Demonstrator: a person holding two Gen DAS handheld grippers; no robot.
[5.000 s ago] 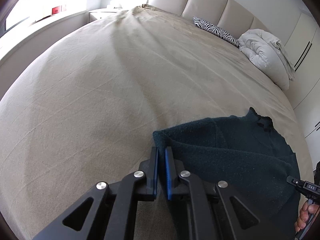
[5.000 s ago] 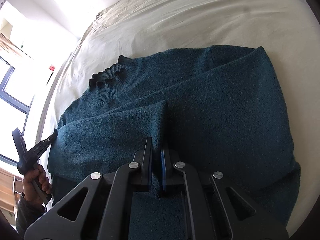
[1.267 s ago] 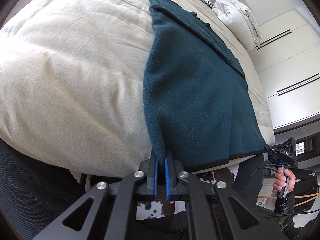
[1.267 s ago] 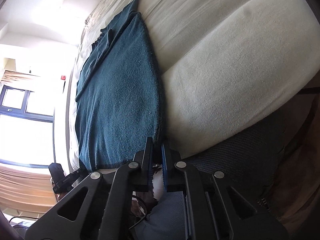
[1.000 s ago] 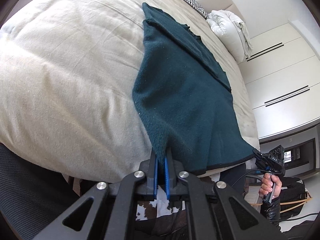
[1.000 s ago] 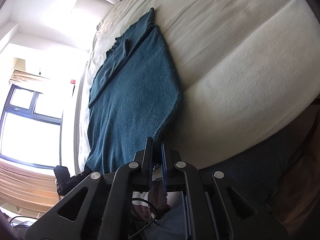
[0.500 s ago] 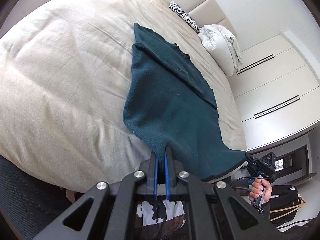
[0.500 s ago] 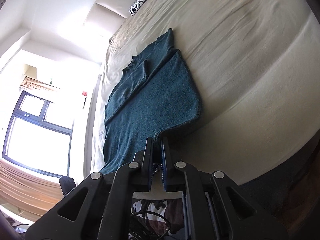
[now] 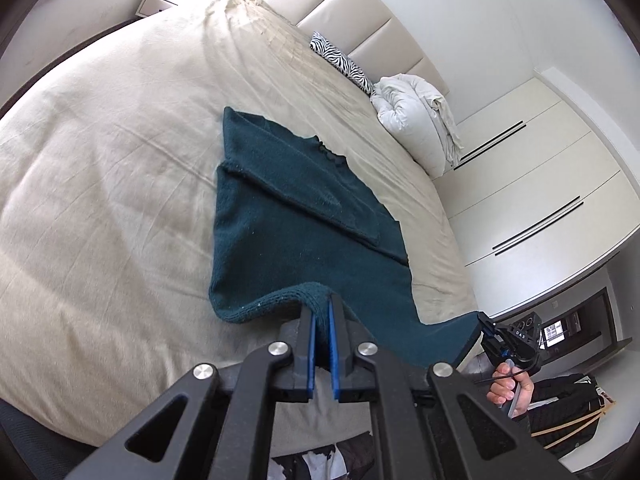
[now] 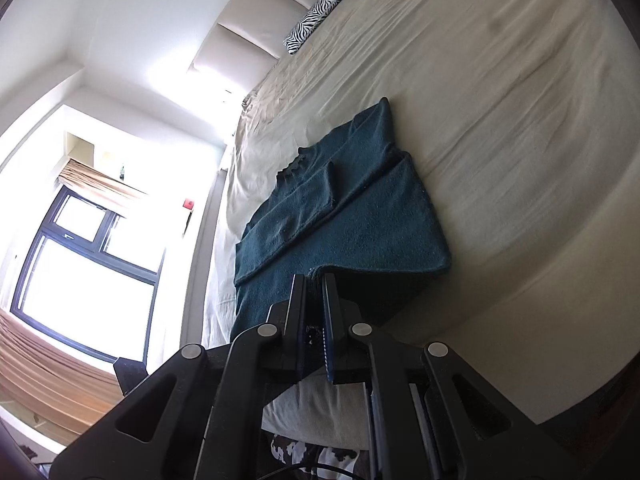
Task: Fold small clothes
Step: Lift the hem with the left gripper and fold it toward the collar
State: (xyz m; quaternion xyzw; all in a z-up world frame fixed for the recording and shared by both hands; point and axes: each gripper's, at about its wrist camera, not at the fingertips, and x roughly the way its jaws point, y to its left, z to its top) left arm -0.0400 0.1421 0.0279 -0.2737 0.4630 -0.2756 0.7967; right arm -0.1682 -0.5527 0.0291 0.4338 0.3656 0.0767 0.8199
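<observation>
So the sweater (image 9: pixel 304 216) is a dark teal knit with a fuzzy, pilled-looking surface, lying on the beige bed (image 9: pixel 100 184) with its scalloped neck pointing toward the headboard (image 9: pixel 360 28). One sleeve is folded across the chest, which makes a diagonal ridge over the body. The part nearer the headboard lies flat on the sheet, while the hem end at the foot of the bed is lifted off it.

The left gripper (image 9: pixel 322 312) has its blue-lined jaws nearly closed, pinching one hem corner; you can see the thick knit edge curling up and over into the jaws. The right gripper (image 10: pixel 314 280) is likewise squeezed almost together on the other hem corner, and the fabric between the jaws is in shadow. In the left view you can also spot that right gripper off to the side, with the hand (image 9: pixel 512 388) gripping its handle and the hem stretched out to it.

The hem sags a bit between the two grips.

Further up by the headboard there's a zebra pillow (image 9: pixel 340 60) and a bunched-up white duvet (image 9: pixel 416 120), both well away from the sweater.
</observation>
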